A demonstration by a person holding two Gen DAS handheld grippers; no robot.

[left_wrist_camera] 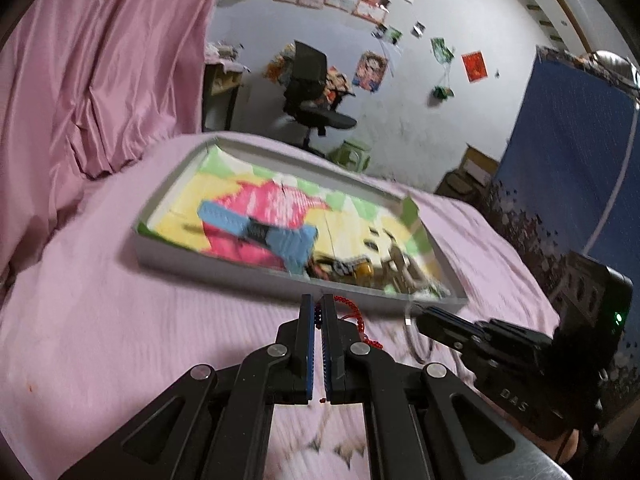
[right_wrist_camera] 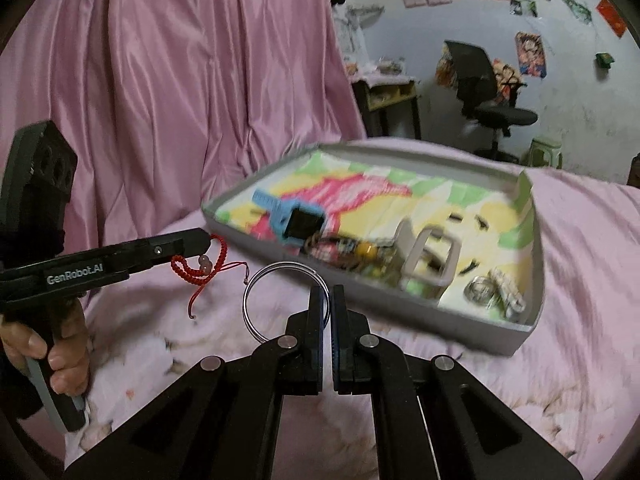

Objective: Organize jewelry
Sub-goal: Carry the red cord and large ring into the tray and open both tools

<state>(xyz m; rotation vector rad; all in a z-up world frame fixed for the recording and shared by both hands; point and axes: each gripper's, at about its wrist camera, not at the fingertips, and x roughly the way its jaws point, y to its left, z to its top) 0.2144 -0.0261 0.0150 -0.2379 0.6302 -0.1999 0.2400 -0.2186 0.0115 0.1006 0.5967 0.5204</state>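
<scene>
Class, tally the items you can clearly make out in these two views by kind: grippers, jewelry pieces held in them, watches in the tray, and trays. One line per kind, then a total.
Grippers: 2, left gripper and right gripper
Held jewelry: 2, red cord bracelet and silver bangle
Watches in the tray: 1, blue watch
Trays: 1, grey tray
Total: 6
Other tray contents are too blurred to count.

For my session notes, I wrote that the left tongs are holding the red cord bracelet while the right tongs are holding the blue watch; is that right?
Not quite. The left tongs do hold the red cord bracelet, but the right tongs grip a silver bangle. The blue watch lies in the grey tray, as the right wrist view shows.
</scene>
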